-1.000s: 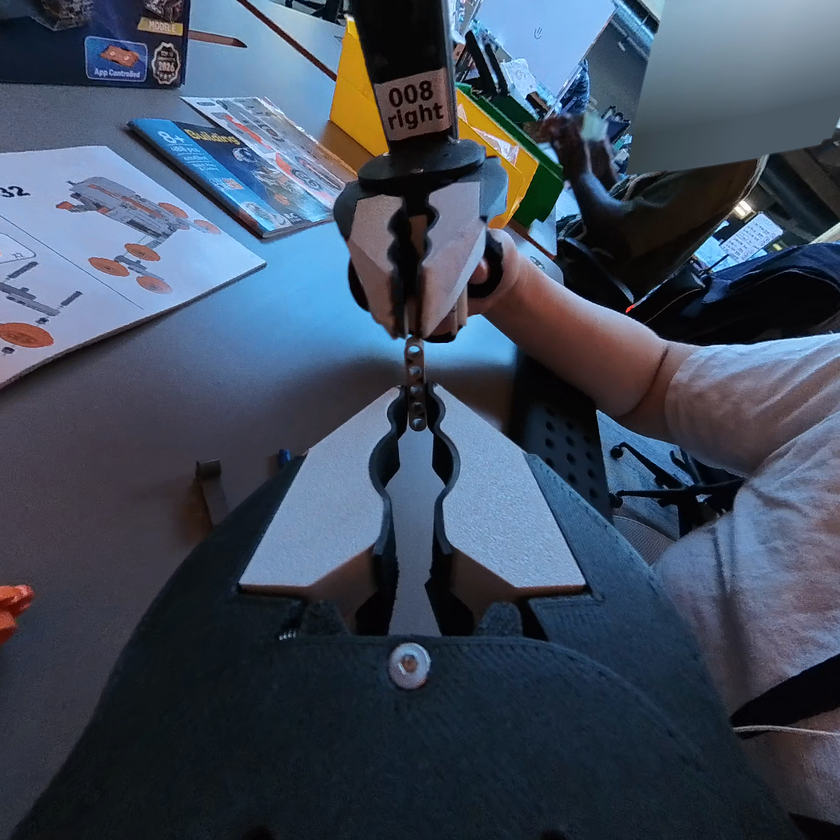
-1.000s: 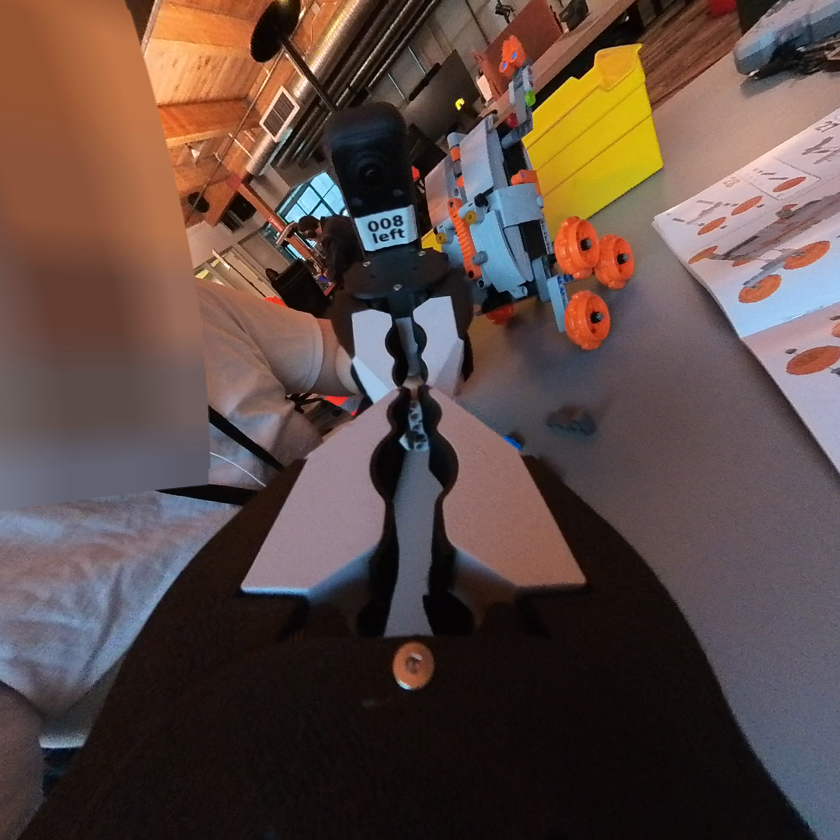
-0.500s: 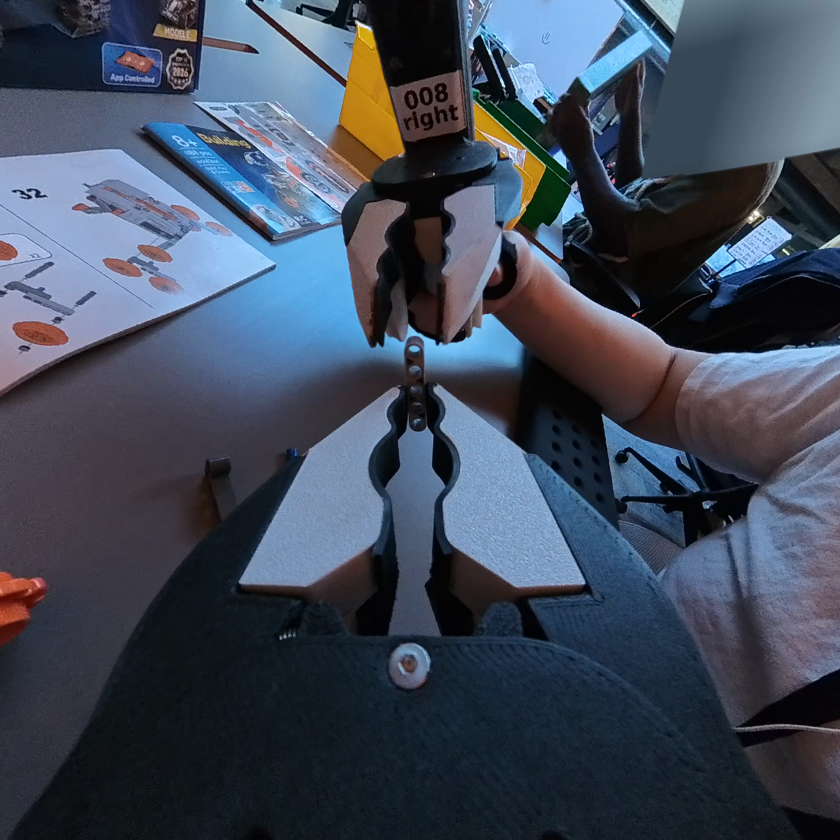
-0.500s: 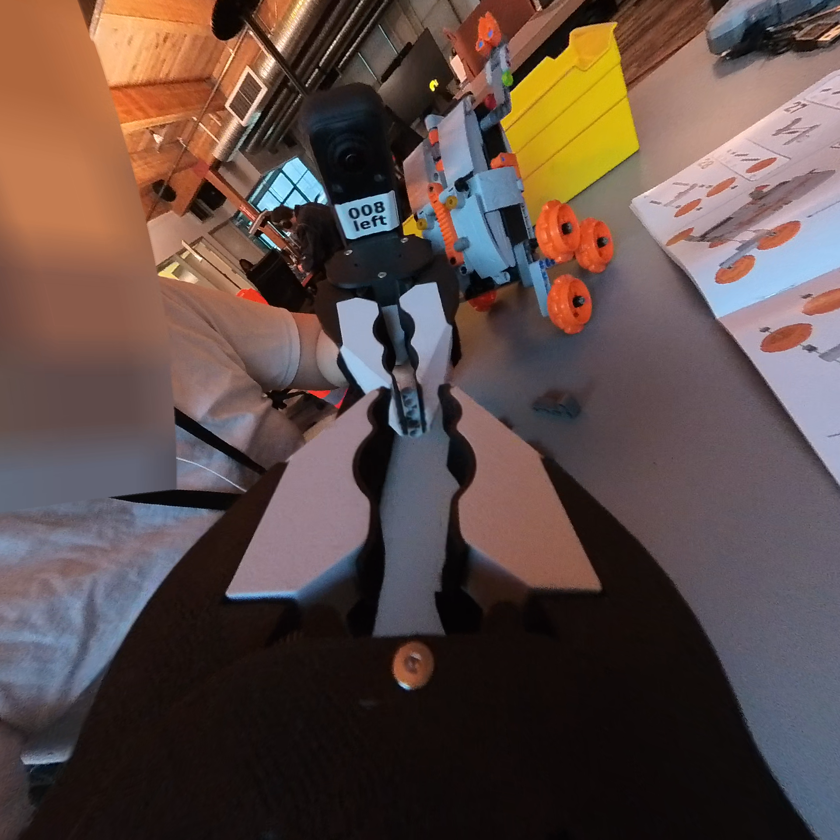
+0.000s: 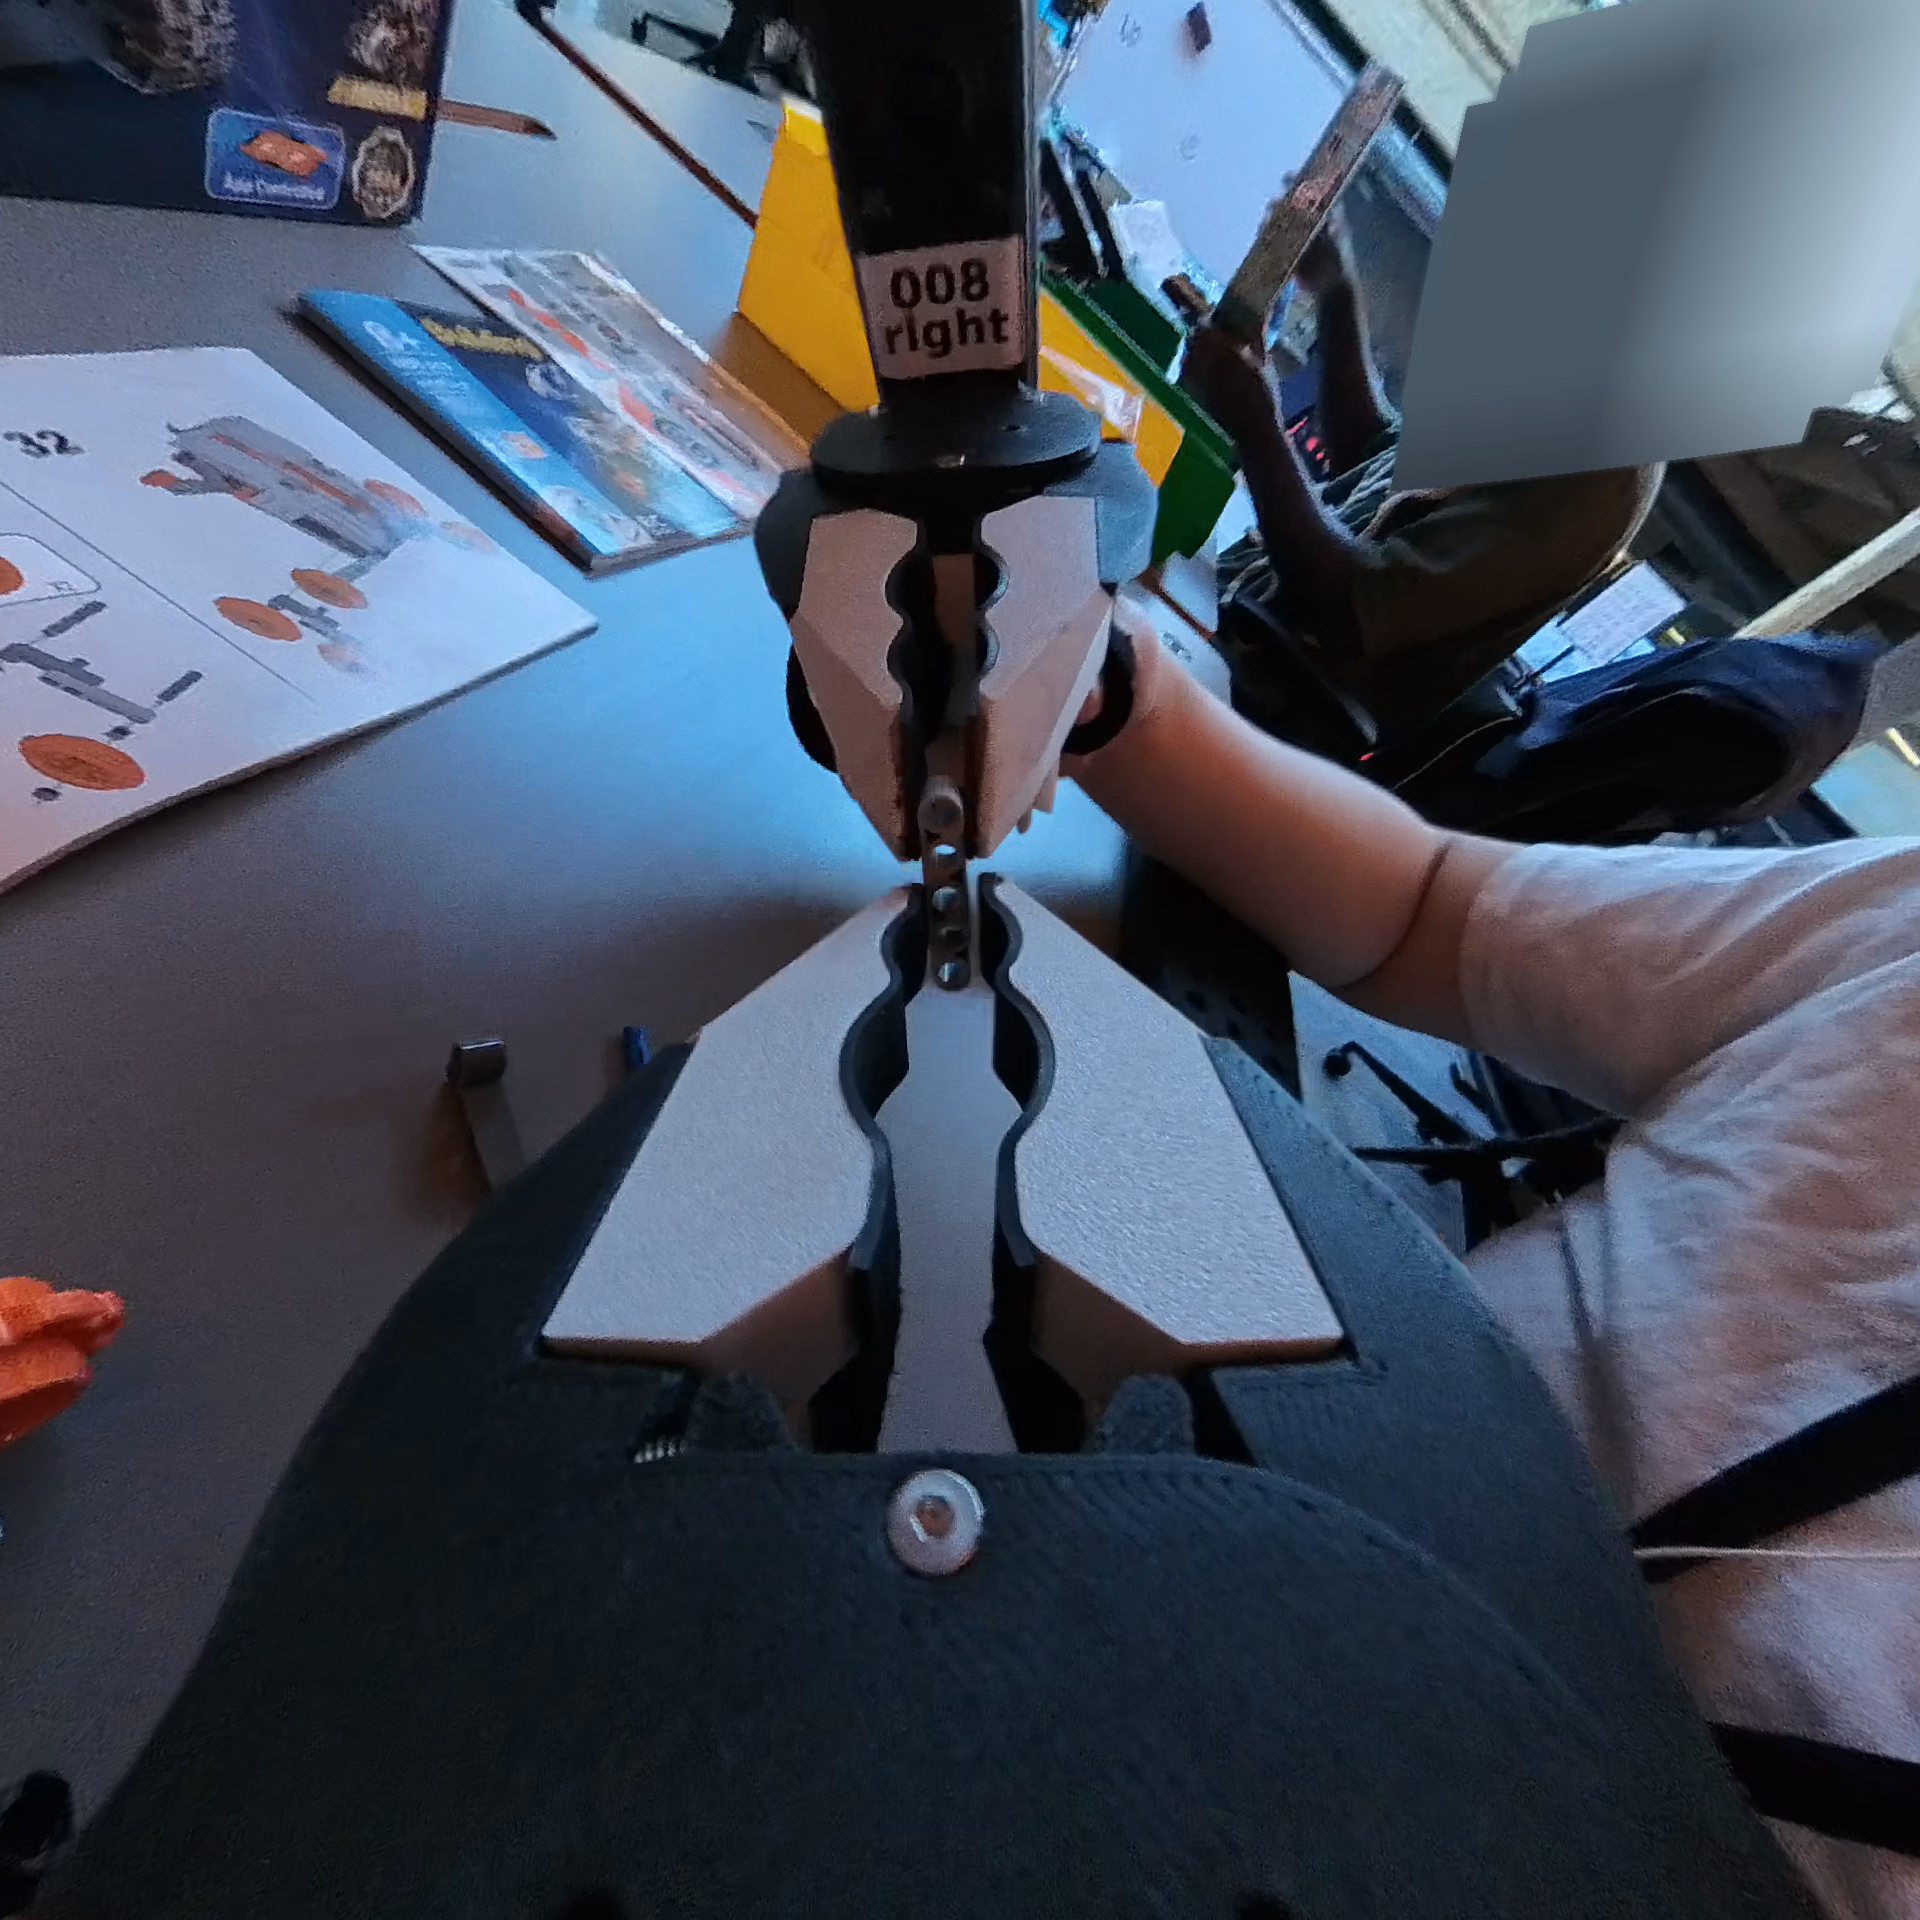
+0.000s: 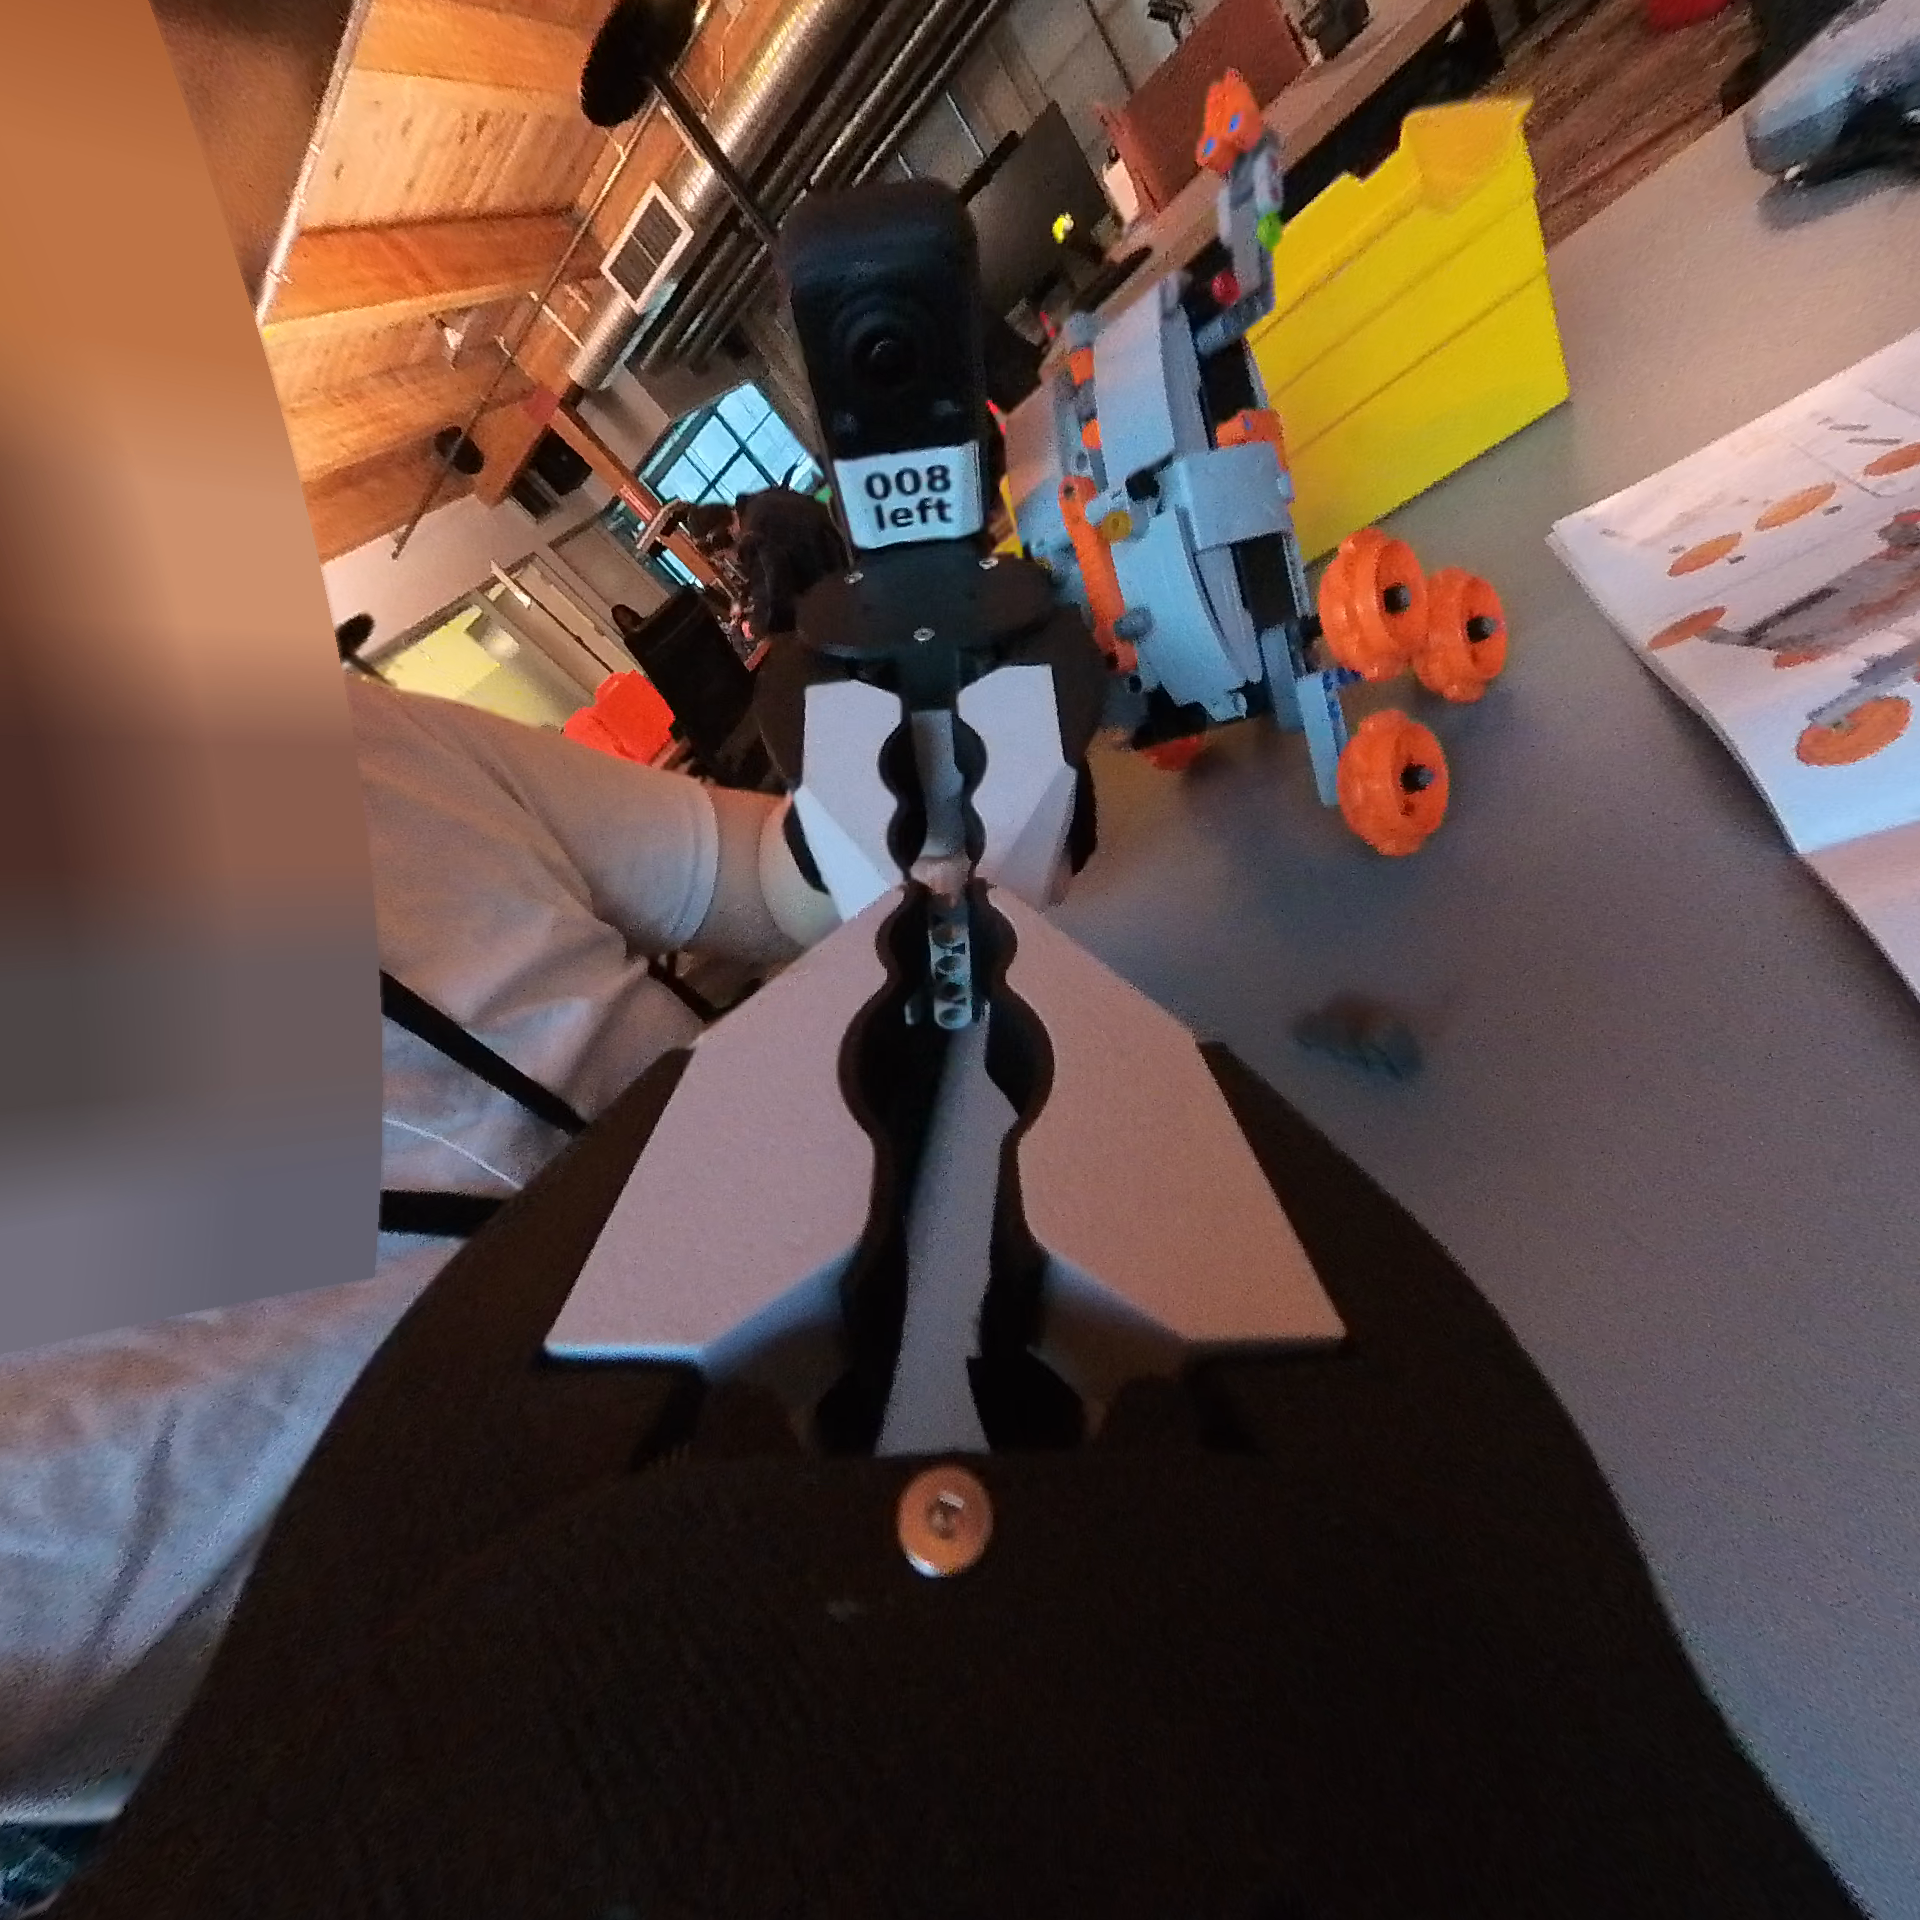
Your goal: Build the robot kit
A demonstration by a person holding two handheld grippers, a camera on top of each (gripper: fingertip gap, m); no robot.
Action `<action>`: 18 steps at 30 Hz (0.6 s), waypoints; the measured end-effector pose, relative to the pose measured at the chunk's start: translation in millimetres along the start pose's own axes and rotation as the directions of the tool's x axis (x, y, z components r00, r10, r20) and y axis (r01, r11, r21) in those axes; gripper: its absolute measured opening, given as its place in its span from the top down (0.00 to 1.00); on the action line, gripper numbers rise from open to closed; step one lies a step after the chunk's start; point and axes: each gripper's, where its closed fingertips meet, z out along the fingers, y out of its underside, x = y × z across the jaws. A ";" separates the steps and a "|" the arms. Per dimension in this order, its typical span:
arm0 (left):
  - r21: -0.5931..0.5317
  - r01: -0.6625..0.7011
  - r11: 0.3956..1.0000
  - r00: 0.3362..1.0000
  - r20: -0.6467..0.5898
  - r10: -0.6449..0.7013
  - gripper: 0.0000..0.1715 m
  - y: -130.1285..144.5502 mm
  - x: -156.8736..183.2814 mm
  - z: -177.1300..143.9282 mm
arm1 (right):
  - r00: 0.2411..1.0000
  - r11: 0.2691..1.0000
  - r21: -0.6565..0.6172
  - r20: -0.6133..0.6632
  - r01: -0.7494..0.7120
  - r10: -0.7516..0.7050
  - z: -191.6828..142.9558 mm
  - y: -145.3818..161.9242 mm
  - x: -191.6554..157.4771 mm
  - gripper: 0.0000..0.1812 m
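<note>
A small grey beam with holes is held above the grey table between two grippers that face each other tip to tip. My left gripper is shut on its near end. My right gripper comes from the far side and is shut on its other end, with a small round stub showing between its tips. In the right wrist view the beam sits between my right gripper's fingers. The left gripper meets it head-on.
A grey model vehicle with orange wheels stands by a yellow bin. An open instruction booklet and a blue booklet lie on the table. Small dark loose pieces lie near the grippers. An orange part sits at the left edge. The grippers are tip to tip, or close to it.
One second ago the right gripper was shut on the beam. Half a second ago it had opened and drawn back. Now it has closed on the beam's far end again. The left gripper kept hold.
</note>
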 end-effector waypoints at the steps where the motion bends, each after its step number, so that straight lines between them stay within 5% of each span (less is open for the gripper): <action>1: 0.017 -0.010 1.000 1.000 0.007 0.010 0.93 -4.8 2.0 -4.9 | 1.000 1.000 0.017 -0.002 0.004 -0.004 3.5 -4.5 -2.3 0.96; 7: 0.009 -0.109 0.994 0.993 0.043 0.108 0.97 -11.2 15.0 -17.6 | 0.997 0.997 0.046 0.031 0.067 -0.069 12.4 -11.5 -20.2 0.96; 11: 0.034 -0.169 0.985 0.984 0.068 0.167 0.97 -15.4 27.8 -29.1 | 0.984 0.979 0.102 0.011 0.178 -0.180 1.9 -16.8 -25.2 0.87; 14: 0.060 -0.201 0.978 0.960 0.211 0.184 0.97 -21.5 12.0 -52.2 | 0.874 0.914 -0.201 -0.280 0.352 -0.398 -5.5 15.6 30.5 0.93; 16: 0.103 -0.107 0.989 0.983 0.162 0.089 0.97 -21.0 11.4 -62.2 | 0.766 0.780 -0.440 -0.266 0.444 -0.586 3.5 44.9 48.4 0.92; 18: 0.148 -0.003 0.989 0.999 0.047 -0.004 0.97 -21.3 18.5 -67.3 | 0.740 0.715 -0.517 -0.210 0.471 -0.639 20.2 59.2 51.5 0.91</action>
